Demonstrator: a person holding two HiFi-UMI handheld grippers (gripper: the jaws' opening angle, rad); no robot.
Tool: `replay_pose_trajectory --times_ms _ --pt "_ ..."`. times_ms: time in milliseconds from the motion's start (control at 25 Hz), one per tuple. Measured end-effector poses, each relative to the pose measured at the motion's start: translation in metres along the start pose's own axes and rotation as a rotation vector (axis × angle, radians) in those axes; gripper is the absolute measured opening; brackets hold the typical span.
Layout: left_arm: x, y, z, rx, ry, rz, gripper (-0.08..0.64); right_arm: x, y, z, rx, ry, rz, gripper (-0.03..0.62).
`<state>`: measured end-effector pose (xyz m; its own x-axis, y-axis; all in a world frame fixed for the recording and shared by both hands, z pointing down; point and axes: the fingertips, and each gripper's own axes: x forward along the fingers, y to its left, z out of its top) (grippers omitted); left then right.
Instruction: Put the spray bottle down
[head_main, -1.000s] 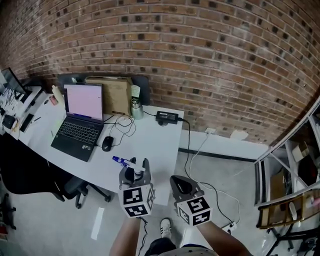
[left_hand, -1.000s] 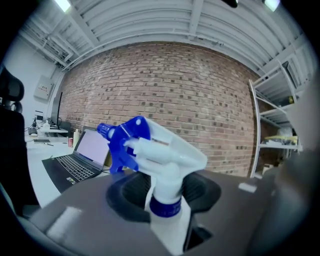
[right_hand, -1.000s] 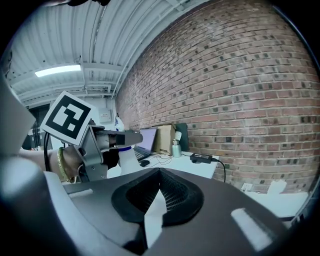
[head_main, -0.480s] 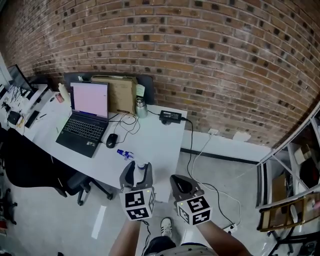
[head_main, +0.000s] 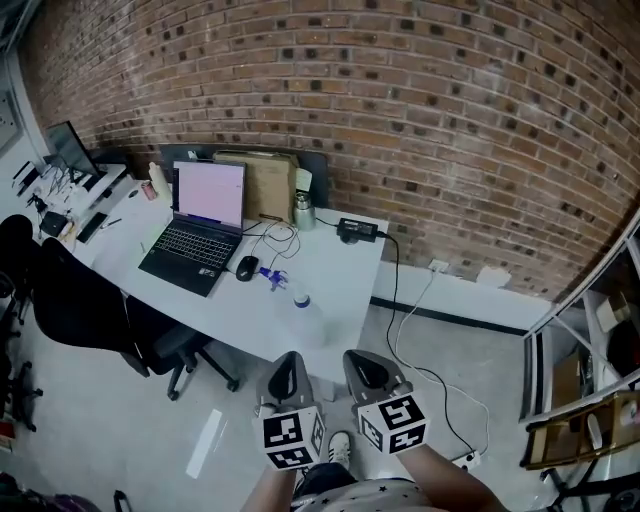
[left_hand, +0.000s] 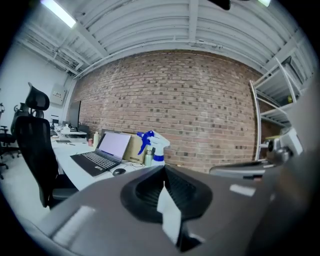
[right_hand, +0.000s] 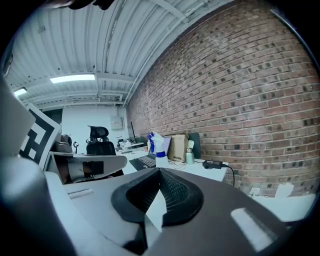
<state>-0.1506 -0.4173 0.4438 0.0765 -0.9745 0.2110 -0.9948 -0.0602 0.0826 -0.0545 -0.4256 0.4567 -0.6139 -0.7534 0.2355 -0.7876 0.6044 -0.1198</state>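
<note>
The spray bottle, white with a blue trigger head, stands upright on the white table near its front right part, free of both grippers. It also shows in the left gripper view as the spray bottle and in the right gripper view as the spray bottle. My left gripper is off the table's edge, well short of the bottle, jaws shut and empty. My right gripper hangs beside it, also shut with nothing held.
On the table stand an open laptop, a mouse, a cardboard box, a metal flask and a power brick with its cable. A black office chair is at the left. Metal shelving is at the right.
The left gripper held the bottle over the table, let it go and drew back off the edge; its jaws are now shut. The right gripper drew back too.
</note>
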Motion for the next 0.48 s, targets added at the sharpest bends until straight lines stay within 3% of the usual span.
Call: replay_pose_trajectory --times_ms 480 --pt "-0.050 0.000 -0.002 0.008 -0.011 0.028 0.007 -0.039 0.035 -0.008 -0.044 0.003 0.032 -0.002"
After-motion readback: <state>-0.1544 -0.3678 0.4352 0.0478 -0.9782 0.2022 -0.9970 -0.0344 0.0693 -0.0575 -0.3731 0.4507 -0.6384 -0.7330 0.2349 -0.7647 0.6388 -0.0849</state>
